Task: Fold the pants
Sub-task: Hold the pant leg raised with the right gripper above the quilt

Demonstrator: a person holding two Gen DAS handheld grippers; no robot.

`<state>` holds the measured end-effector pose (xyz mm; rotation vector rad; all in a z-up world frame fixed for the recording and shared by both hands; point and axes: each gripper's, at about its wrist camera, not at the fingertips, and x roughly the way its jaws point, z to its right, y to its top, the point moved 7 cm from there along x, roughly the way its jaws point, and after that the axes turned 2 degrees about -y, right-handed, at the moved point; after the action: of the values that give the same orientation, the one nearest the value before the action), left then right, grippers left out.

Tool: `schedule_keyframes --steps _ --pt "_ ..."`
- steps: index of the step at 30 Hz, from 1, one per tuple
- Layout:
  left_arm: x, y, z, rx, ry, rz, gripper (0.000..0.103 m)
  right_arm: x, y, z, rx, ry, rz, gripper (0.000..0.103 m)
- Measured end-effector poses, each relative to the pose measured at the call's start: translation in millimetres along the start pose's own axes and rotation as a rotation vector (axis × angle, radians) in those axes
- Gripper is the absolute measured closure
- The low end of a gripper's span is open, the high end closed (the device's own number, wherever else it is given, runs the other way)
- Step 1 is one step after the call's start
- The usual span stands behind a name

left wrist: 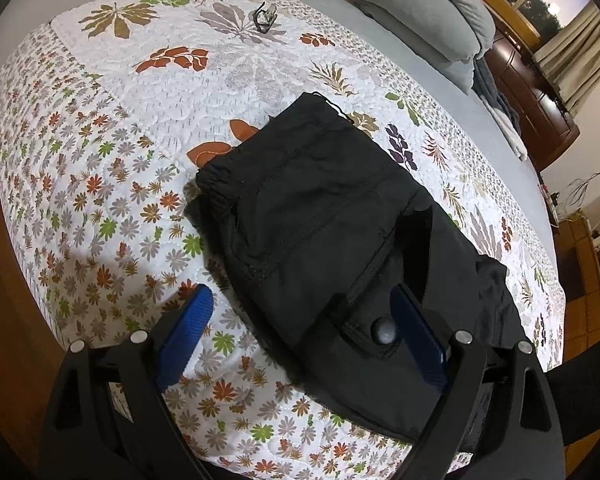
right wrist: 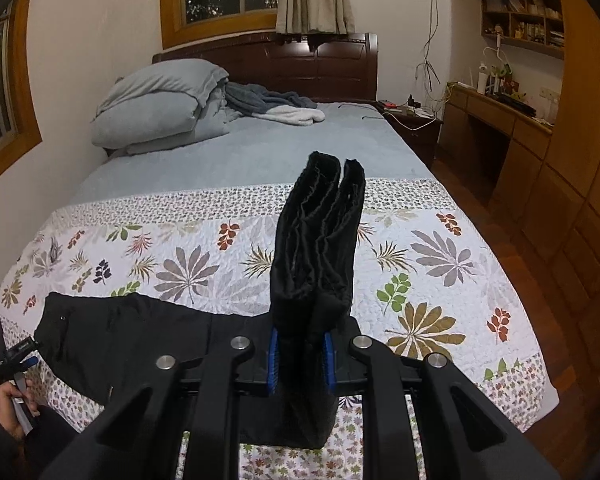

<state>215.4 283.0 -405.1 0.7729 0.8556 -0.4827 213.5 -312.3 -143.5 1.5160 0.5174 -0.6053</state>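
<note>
Right gripper (right wrist: 300, 360) is clamping the pants (right wrist: 316, 248) legs above the quilt (right wrist: 440, 264) for folding over; left gripper (left wrist: 300, 332) is hovering open.

A bed (right wrist: 228, 160) with a dark wooden headboard (right wrist: 300, 64) is seen, its far half covered by a grey-blue sheet and its near half by a white quilt (right wrist: 440, 248) printed with leaves and flowers. Black pants (left wrist: 320, 200) are laid on the quilt near its front edge, waistband toward the middle of the bed. A small dark object (left wrist: 264, 18), too small to be identified, is seen on the quilt well apart from the pants. By the headboard, folded grey bedding (right wrist: 160, 104) is stacked on the sheet, and a rumpled blue-and-white blanket (right wrist: 276, 106) is spread just beside it.
</note>
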Motion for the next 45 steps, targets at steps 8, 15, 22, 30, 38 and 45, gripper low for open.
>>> schedule_keyframes --steps 8,15,22,30,38,45 --pt "-4 2 -3 -0.020 -0.036 0.012 0.013 5 -5 -30 -0.044 -0.017 -0.030 0.086" --pt "-8 3 -8 -0.042 -0.066 0.022 0.013 11 -9 -60 -0.089 -0.017 -0.055 0.086" --pt "-11 4 -11 -0.060 -0.085 0.027 0.013 17 -15 -82 -0.123 -0.013 -0.076 0.086" --pt "-14 5 -15 -0.067 -0.094 0.032 0.013 24 -26 -100 -0.159 -0.012 -0.097 0.086" --pt "-14 7 -18 -0.075 -0.105 0.034 0.013 32 -38 -118 -0.198 -0.008 -0.121 0.086" --pt "-14 7 -21 -0.083 -0.110 0.035 0.013 44 -49 -143 -0.243 -0.009 -0.139 0.086"
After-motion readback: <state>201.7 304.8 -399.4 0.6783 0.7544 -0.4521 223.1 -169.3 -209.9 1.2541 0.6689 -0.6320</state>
